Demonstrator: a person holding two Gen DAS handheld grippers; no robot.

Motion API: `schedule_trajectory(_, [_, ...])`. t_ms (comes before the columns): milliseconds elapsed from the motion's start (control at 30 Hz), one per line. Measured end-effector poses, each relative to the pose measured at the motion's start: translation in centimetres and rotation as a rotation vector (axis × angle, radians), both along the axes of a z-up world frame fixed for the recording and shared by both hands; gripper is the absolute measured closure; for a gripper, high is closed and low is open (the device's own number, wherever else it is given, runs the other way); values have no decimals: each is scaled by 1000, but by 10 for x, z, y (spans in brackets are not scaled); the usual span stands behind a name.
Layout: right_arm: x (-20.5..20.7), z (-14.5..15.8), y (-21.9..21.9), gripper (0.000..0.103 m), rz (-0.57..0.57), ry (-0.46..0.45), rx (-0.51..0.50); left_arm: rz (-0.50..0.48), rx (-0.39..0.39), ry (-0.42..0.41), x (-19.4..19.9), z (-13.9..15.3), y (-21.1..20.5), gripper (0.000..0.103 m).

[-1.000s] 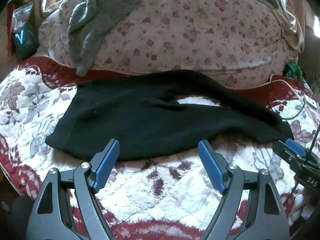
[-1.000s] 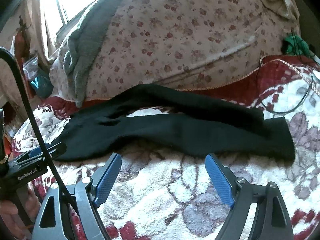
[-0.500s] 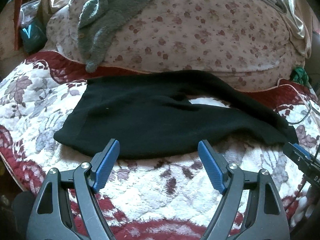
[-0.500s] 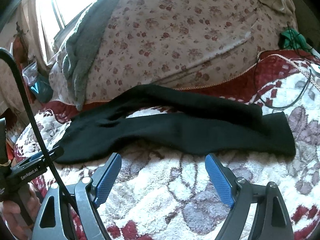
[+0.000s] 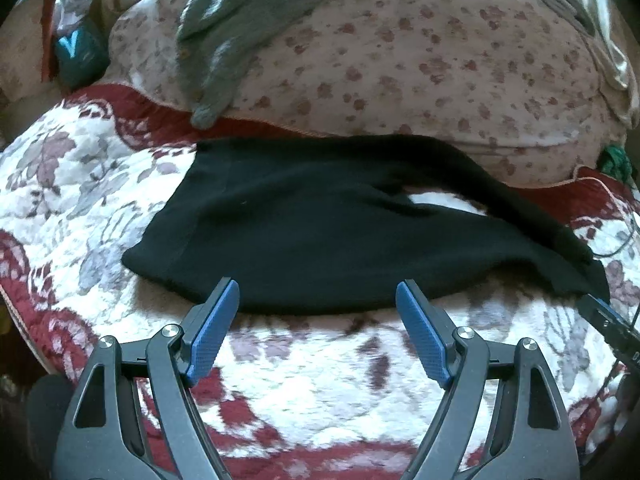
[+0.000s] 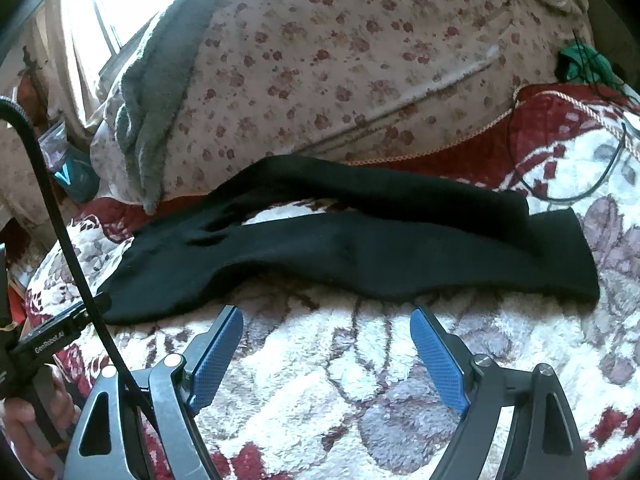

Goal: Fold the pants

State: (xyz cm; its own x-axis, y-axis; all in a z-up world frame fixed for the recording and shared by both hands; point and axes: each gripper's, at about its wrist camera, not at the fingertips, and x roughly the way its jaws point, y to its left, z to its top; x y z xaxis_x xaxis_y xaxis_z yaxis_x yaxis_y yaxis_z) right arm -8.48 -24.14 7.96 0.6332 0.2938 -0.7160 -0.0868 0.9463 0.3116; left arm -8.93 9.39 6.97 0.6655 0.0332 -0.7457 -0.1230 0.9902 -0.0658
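Black pants (image 5: 320, 232) lie spread on a red and white floral quilt (image 5: 304, 368), waist to the left, the two legs running right with a gap between them. They also show in the right wrist view (image 6: 360, 256). My left gripper (image 5: 318, 292) is open and empty, its fingertips just at the near edge of the pants by the waist end. My right gripper (image 6: 326, 316) is open and empty, just short of the near leg's edge. The right gripper's tip shows in the left wrist view (image 5: 600, 316) near the leg cuffs.
A large floral duvet bundle (image 5: 400, 60) lies right behind the pants, with a grey towel (image 5: 224, 40) draped over it. A black cable (image 6: 576, 184) loops on the quilt at far right. A green item (image 6: 580, 60) sits by the bundle. A teal object (image 5: 76, 56) is at far left.
Both grippers have moved closer to the near edge of the pants. The left view has shifted left towards the waist. Both stay open.
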Motion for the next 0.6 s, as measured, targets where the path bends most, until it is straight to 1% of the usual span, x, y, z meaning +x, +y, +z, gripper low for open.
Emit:
schedule_trajectory(267, [6,-13,-8,18,-13,39,26,98,-31,38,-3,-14,44,21])
schedule_trajectory(367, [7,-18,-14,18,-31,59,50,140,-56,53,-7,-20,63,22])
schedule_trajectory(500, [12,-26,-26,18,-60,91,113,225,-125,70,-12,-31,88,22])
schedule_trajectory(600, [16,-34,-33,18,-81,116,152,266,-171,87,-9,-38,100,22])
